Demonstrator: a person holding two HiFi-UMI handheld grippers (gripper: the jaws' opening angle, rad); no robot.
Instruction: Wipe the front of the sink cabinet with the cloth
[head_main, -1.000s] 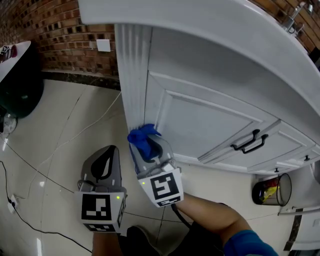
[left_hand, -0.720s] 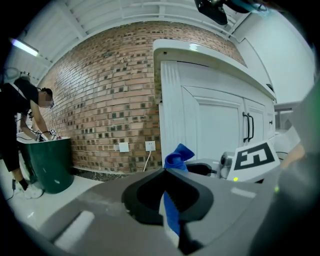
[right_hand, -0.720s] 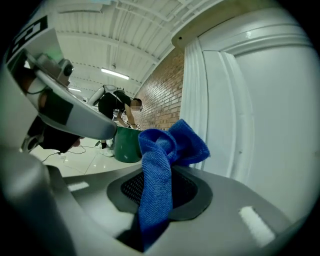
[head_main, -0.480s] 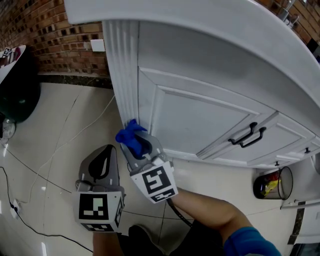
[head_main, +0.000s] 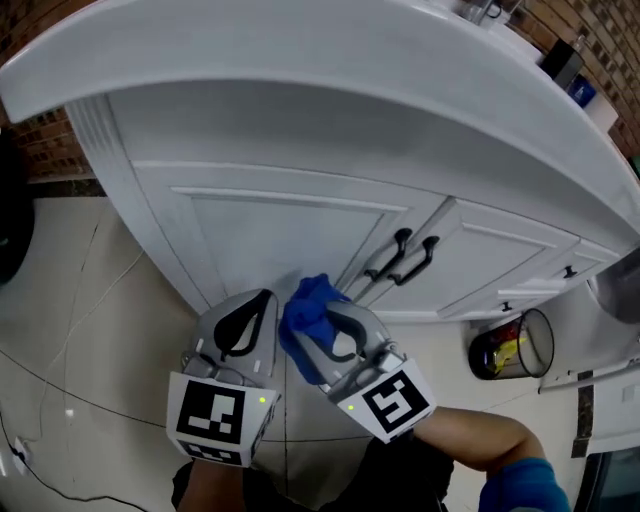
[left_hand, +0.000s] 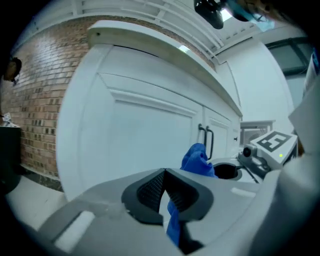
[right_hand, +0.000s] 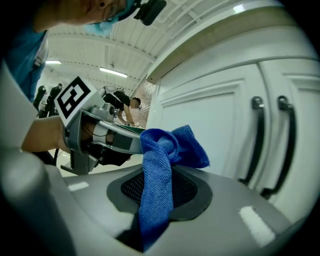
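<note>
Wiping step, I judge: right claw (head_main: 322, 335) pinches blue cloth (head_main: 304, 312) near cabinet handles (head_main: 405, 256); left claw (head_main: 252, 318) closed, empty. Next: sweep sideways.

The left gripper (head_main: 250, 312) is pointing forward just beside the right one, its 2 jaws pressing together on nothing. The right gripper (head_main: 328, 325) is leaning up and left, its 2 jaws clamping the blue cloth (head_main: 305, 310). The right forearm (head_main: 470, 432) is reaching in from the lower right.
</note>
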